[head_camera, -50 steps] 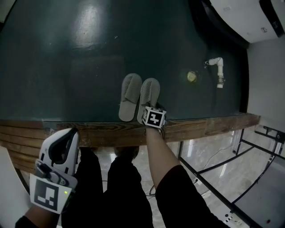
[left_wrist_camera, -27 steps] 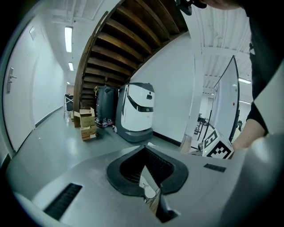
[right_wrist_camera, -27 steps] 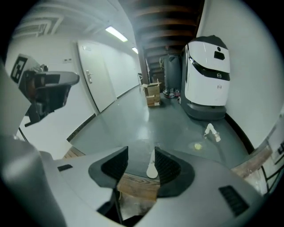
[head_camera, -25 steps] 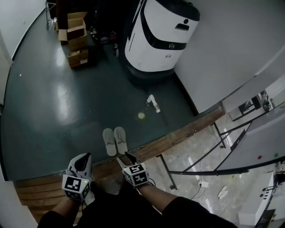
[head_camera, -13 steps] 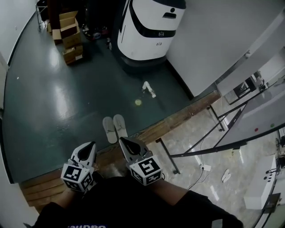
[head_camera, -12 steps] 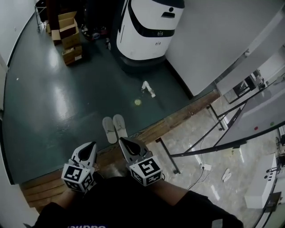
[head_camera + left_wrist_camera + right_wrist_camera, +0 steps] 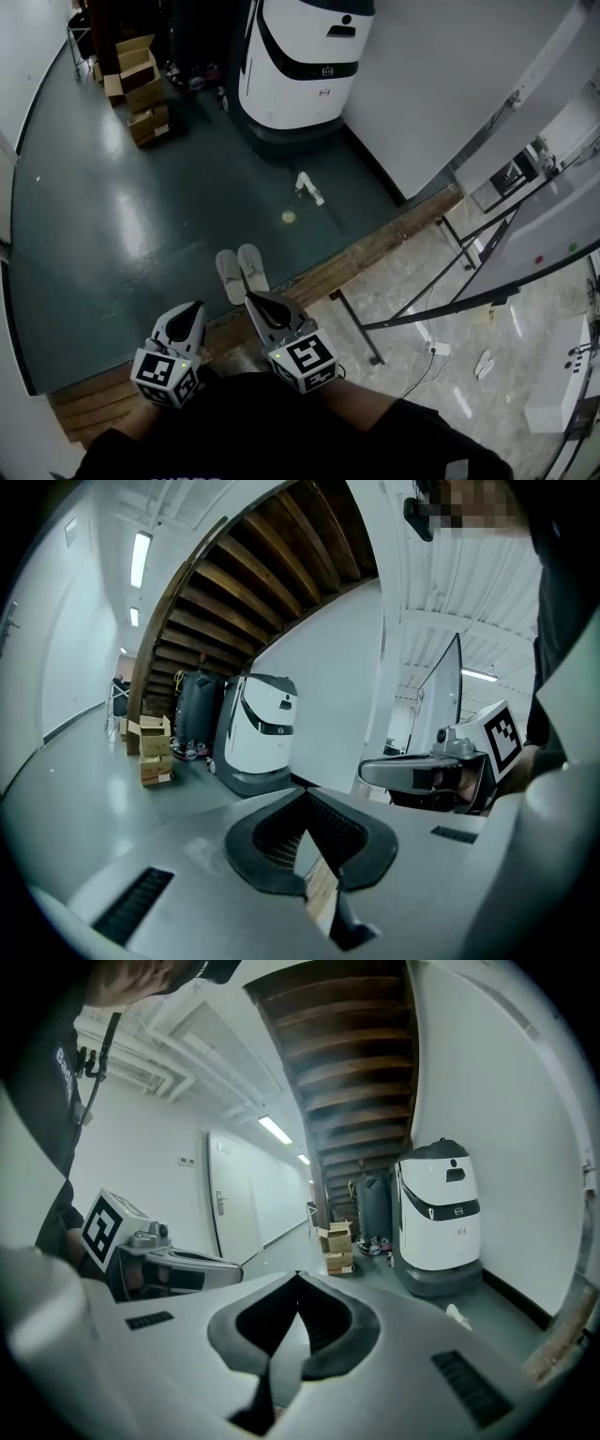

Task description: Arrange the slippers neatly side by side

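Observation:
Two pale grey slippers (image 7: 240, 272) lie side by side on the dark green floor, toes pointing away, heels near the wooden step edge (image 7: 375, 246). Both grippers are held high above them, close to my body. The left gripper (image 7: 194, 307) is shut and holds nothing; its jaw tips meet in the left gripper view (image 7: 302, 794). To its right, the right gripper (image 7: 249, 296) hangs over the step edge just below the slippers, also shut and holding nothing (image 7: 298, 1276). Each gripper view shows the other gripper beside it.
A large white robot (image 7: 302, 58) stands at the far wall, with cardboard boxes (image 7: 139, 89) to its left. A white pipe piece (image 7: 308, 187) and a yellowish spot (image 7: 289, 217) lie on the floor beyond the slippers. Black metal rails (image 7: 441, 302) cross the marble floor at right.
Two seconds ago the right gripper was down at the right slipper's heel. The head view has since risen far above the floor, and both grippers are now lifted close to the body.

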